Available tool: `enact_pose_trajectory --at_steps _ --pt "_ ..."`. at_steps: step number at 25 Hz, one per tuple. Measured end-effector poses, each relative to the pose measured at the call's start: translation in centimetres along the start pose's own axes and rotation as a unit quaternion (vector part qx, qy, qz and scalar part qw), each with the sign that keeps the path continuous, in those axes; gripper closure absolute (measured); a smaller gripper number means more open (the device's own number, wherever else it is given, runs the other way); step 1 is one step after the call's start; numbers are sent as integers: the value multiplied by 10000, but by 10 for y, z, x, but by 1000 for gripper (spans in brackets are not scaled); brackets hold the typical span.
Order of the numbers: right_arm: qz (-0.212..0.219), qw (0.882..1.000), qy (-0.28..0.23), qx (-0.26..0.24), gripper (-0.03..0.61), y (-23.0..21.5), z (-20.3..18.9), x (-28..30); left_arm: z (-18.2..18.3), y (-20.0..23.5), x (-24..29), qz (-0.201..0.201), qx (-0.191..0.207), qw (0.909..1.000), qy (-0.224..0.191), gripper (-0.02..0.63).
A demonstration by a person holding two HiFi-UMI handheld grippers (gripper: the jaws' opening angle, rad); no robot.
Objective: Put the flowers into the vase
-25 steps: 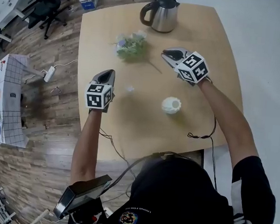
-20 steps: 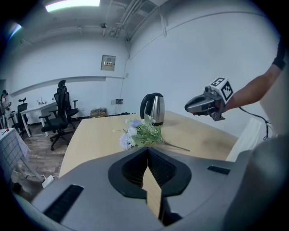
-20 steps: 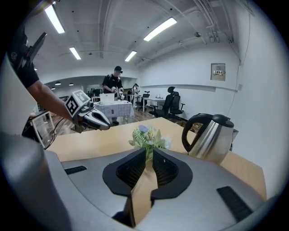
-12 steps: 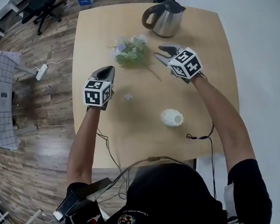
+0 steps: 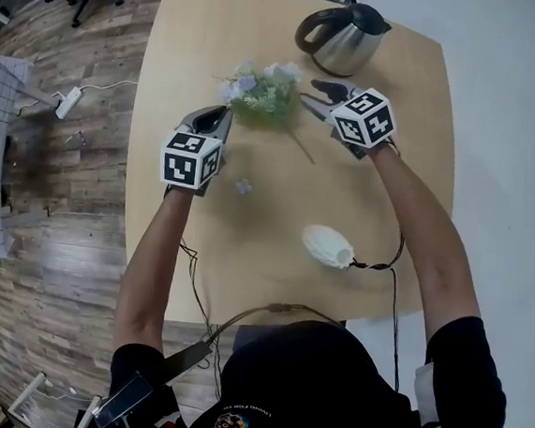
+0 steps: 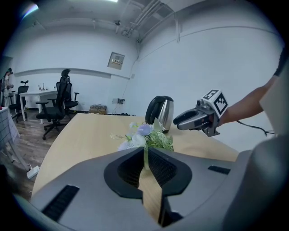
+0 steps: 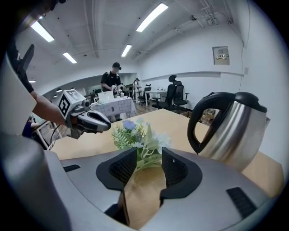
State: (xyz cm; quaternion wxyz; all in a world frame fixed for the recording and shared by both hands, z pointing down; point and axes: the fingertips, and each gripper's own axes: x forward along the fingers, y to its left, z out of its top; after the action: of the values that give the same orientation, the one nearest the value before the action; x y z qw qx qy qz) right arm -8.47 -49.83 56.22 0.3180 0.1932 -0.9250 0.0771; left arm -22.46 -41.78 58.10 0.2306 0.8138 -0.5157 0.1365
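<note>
A bunch of green, white and pale purple flowers (image 5: 261, 90) lies on the wooden table (image 5: 189, 50), its thin stem (image 5: 299, 146) trailing toward me. My left gripper (image 5: 224, 113) is shut and empty, its tip just left of the bunch (image 6: 146, 135). At the bunch's right side, my right gripper (image 5: 315, 93) has its jaws opening. The flowers (image 7: 137, 137) lie just ahead of the gap and the pads (image 7: 124, 167) press on nothing. The white ribbed vase (image 5: 327, 247) sits nearer me on the table. A small loose blossom (image 5: 243, 186) lies between the arms.
A steel kettle (image 5: 346, 37) with a black handle stands at the table's far edge, close behind the right gripper. A black cable (image 5: 376, 263) runs past the vase. Wooden floor, a power strip (image 5: 68, 102) and office chairs lie to the left. People stand far off (image 7: 111, 81).
Both grippers have moved in toward the flower bunch from either side. The right gripper's jaws have gone from shut to open. The left gripper stays shut.
</note>
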Motion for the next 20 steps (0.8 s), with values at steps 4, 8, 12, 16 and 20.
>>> enact_pose_trajectory --at_steps 4,8,12,16,20 --pt "90 9999 87 -3 420 -5 2 9 -1 -2 5 -115 -113 9998 88 520" --pt "149 9998 122 -58 414 -9 5 21 -3 1 9 -175 -253 9995 105 492" --pt "210 9997 79 -123 411 -10 10 33 -6 4 15 -237 -290 9992 128 474" --pt "287 9995 72 -75 408 -15 11 42 -5 6 23 -274 -375 9989 114 468" --pt "409 9990 142 -62 403 -14 11 49 -4 3 31 -339 -458 9983 102 454"
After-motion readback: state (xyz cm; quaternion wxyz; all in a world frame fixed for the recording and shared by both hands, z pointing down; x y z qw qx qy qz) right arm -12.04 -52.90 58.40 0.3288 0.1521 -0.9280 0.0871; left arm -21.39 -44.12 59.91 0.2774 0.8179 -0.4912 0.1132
